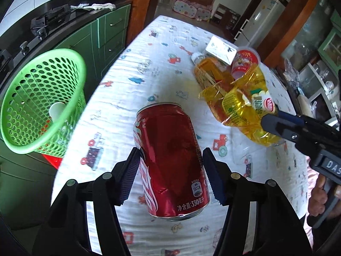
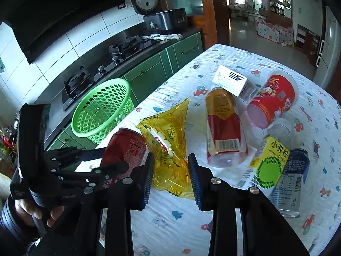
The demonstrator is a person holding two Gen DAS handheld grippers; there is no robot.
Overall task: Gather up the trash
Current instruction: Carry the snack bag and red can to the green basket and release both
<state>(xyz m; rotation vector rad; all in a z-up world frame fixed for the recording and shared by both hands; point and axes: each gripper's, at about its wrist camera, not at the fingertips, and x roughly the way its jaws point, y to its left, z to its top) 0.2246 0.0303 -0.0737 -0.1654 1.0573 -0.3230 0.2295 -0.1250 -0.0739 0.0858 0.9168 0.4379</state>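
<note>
My left gripper (image 1: 170, 170) is shut on a dented red soda can (image 1: 170, 160) and holds it above the table's cloth (image 1: 149, 68); the can also shows in the right wrist view (image 2: 125, 149). My right gripper (image 2: 171, 178) is shut on a crumpled yellow plastic wrapper (image 2: 168, 143), which also shows in the left wrist view (image 1: 245, 106). A green mesh basket (image 1: 40, 98) stands left of the table on a red stool, with a white cup inside. It also shows in the right wrist view (image 2: 102, 108).
On the table lie a yellow-red bottle (image 2: 223, 130), a white box (image 2: 232, 79), a red snack cup (image 2: 272, 98), a yellow-green drink carton (image 2: 268, 166) and a blue can (image 2: 292, 181). A stove counter with green cabinets (image 2: 149, 74) runs along the left.
</note>
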